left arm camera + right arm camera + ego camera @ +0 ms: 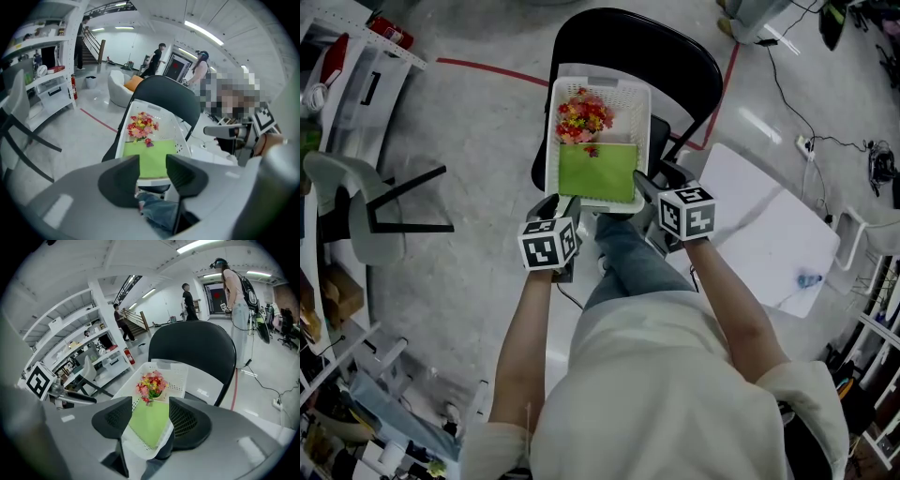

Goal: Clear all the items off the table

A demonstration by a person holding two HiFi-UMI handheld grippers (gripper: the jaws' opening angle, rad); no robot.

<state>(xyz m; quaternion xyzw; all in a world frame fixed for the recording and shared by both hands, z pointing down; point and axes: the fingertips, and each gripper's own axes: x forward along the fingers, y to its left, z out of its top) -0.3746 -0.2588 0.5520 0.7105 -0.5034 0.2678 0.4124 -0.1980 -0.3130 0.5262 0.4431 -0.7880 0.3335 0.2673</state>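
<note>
Basket point(551, 141) sits on the black chair point(609, 37) dead ahead of both grippers, with its near edge hanging off the seat front toward the person's knees. The chair back closes off the far side.

Open floor point(478, 112) lies left of the left gripper point(555, 211), out to a grey chair point(356, 206) well off to that side. Right of the right gripper point(649, 185) is a white table point(769, 234), near but apart from the chair, with cables on the floor beyond it.

Right gripper point(150, 411): jaws about half closed on the basket's point(136, 439) near right corner, white rim wedged between both pads. That reads as a grip.

Left gripper point(152, 164): jaws apart, nothing pinched. It's at the basket's point(123, 140) near left corner, and the near rim crosses the gap just past the tips, wider than the gap. Pads are not on it.

Inside the basket, the green sheet point(598, 171) lies flat at the end nearest the grippers. The flowers point(583, 117) are just beyond it, touching its far edge.
</note>
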